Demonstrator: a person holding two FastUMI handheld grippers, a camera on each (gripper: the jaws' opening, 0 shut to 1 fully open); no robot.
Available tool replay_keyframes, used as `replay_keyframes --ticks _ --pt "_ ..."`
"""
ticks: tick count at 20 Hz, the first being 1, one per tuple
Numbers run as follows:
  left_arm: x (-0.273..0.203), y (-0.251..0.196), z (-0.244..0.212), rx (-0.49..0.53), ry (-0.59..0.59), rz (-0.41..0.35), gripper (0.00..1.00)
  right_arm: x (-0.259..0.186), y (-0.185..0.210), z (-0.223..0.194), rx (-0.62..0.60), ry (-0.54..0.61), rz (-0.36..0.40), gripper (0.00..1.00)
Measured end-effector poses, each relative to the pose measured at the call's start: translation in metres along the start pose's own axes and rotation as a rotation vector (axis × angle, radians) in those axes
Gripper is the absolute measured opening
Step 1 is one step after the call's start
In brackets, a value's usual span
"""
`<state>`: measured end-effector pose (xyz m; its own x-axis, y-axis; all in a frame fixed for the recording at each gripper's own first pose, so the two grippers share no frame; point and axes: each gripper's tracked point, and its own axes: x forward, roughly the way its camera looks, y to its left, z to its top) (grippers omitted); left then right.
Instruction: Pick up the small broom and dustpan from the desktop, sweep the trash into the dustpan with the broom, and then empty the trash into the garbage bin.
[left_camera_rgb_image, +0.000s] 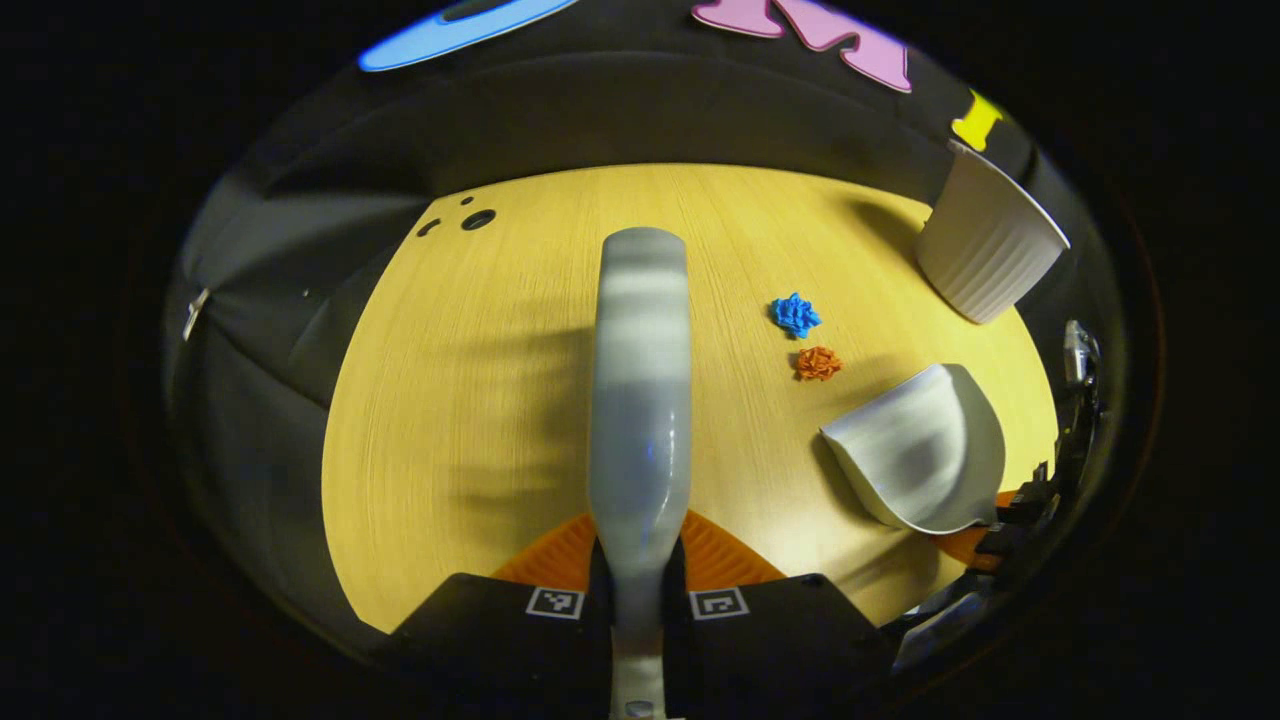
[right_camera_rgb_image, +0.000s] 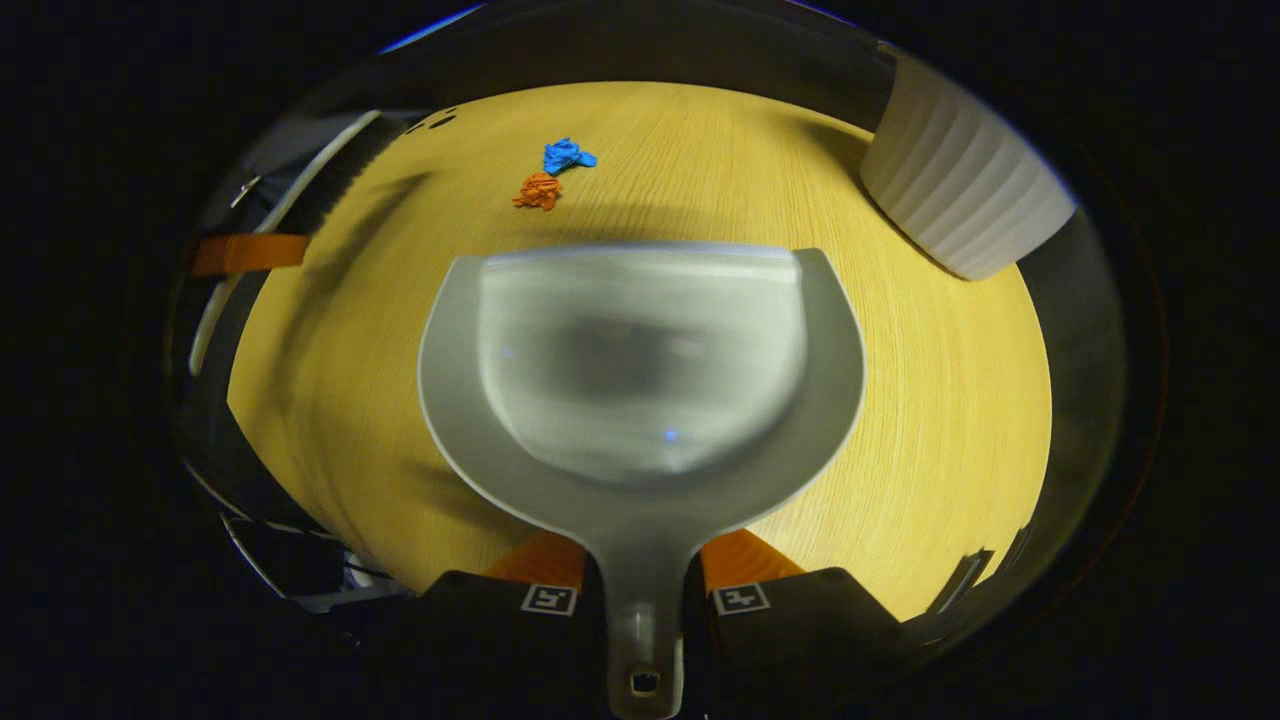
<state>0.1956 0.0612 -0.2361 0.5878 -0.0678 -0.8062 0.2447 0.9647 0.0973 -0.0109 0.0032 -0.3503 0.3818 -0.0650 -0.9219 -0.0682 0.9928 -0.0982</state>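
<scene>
My left gripper (left_camera_rgb_image: 638, 590) is shut on the handle of the small grey broom (left_camera_rgb_image: 640, 400), which points forward over the wooden table (left_camera_rgb_image: 480, 400). My right gripper (right_camera_rgb_image: 643, 590) is shut on the handle of the grey dustpan (right_camera_rgb_image: 640, 370), whose mouth faces a blue paper scrap (right_camera_rgb_image: 566, 155) and an orange one (right_camera_rgb_image: 539, 190). In the left gripper view the scraps, blue (left_camera_rgb_image: 796, 314) and orange (left_camera_rgb_image: 818, 363), lie right of the broom, just beyond the dustpan (left_camera_rgb_image: 920, 450). The right gripper view has the broom (right_camera_rgb_image: 330, 170) at the far left.
A white ribbed garbage bin (left_camera_rgb_image: 985, 240) stands at the table's far right corner, close behind the dustpan; it shows as bin (right_camera_rgb_image: 960, 180) at upper right. Small dark holes (left_camera_rgb_image: 478, 219) mark the table's far left corner. Black cloth surrounds the table.
</scene>
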Motion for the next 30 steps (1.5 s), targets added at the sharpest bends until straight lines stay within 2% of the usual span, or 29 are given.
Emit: replay_keyframes --ticks 5,9,12,14,15,17,19,21,26,27,29,30 --pt "0.041 -0.001 0.031 0.174 0.084 -0.005 0.24 -0.008 -0.009 -0.001 -0.061 -0.012 0.020 0.34" --pt "0.075 -0.011 0.055 0.331 0.153 -0.006 0.24 -0.015 -0.015 -0.003 -0.156 -0.027 0.031 0.34" --pt "0.091 -0.019 0.076 0.470 0.164 0.019 0.24 -0.017 -0.019 -0.002 -0.220 -0.035 0.028 0.34" --pt "0.096 -0.027 0.085 0.538 0.170 0.023 0.27 -0.019 -0.018 -0.003 -0.217 -0.027 0.043 0.31" --pt "0.098 -0.035 0.086 0.577 0.174 0.005 0.24 -0.019 -0.017 -0.004 -0.217 -0.021 0.051 0.34" --pt "0.099 -0.051 0.086 0.672 0.183 -0.040 0.25 -0.018 -0.019 -0.004 -0.240 -0.020 0.058 0.37" --pt "0.098 -0.067 0.083 0.792 0.180 -0.104 0.25 -0.019 -0.020 -0.004 -0.248 -0.013 0.070 0.34" --pt "0.094 -0.081 0.072 0.851 0.210 -0.166 0.25 -0.020 -0.018 -0.004 -0.244 -0.009 0.080 0.36" --pt "0.061 -0.140 0.003 0.791 0.359 -0.421 0.25 -0.018 -0.022 -0.002 -0.274 -0.016 0.100 0.34" --pt "0.055 -0.151 -0.012 0.781 0.392 -0.454 0.25 -0.018 -0.022 -0.001 -0.277 -0.016 0.103 0.37" --pt "0.037 -0.165 -0.032 0.757 0.441 -0.518 0.25 -0.018 -0.023 -0.002 -0.284 -0.018 0.106 0.37" --pt "0.028 -0.173 -0.041 0.747 0.463 -0.550 0.25 -0.018 -0.023 -0.002 -0.285 -0.020 0.108 0.34"
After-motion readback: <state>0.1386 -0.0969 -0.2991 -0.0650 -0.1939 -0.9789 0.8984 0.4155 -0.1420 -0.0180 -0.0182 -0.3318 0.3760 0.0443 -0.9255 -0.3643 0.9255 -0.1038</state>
